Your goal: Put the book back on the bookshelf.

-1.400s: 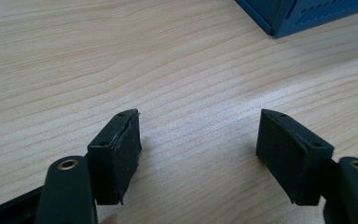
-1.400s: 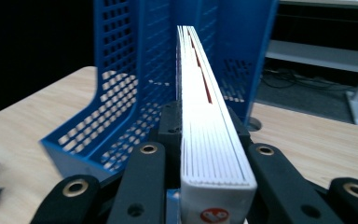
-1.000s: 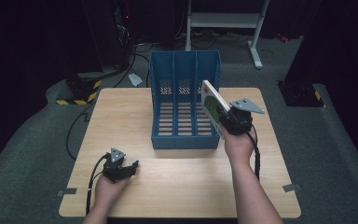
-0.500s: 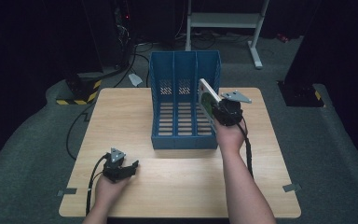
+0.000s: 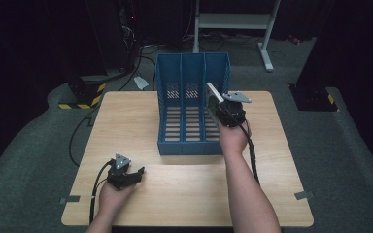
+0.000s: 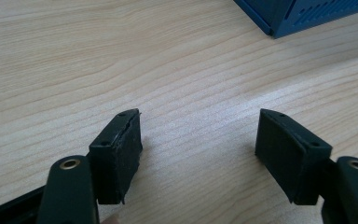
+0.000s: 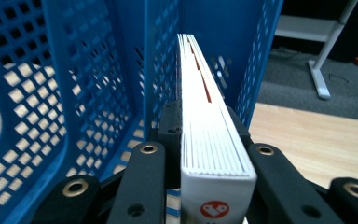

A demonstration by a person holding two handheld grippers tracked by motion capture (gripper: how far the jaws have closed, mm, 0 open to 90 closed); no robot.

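Note:
A blue three-slot file rack (image 5: 193, 65) stands on the wooden table (image 5: 126, 121), its open front toward me. My right gripper (image 5: 226, 112) is shut on a white book (image 5: 214, 93), held on edge and tilted at the rack's right side. In the right gripper view the book (image 7: 205, 116) points into the rightmost slot, between the perforated walls of the rack (image 7: 98, 70), with the right gripper (image 7: 204, 119) clamping both covers. Near the table's front left corner my left gripper (image 5: 128, 175) rests open. The left gripper (image 6: 198, 123) has nothing between its jaws, and a corner of the rack (image 6: 303, 14) shows beyond.
A white desk frame (image 5: 233, 19) stands on the dark floor behind the table. A yellow-and-black striped block (image 5: 80, 104) and cables lie on the floor at the back left. Bare tabletop lies left of the rack and along the front edge.
My right gripper has carried the book a little left and away from me, further into the rack's right slot. The left gripper has stayed put.

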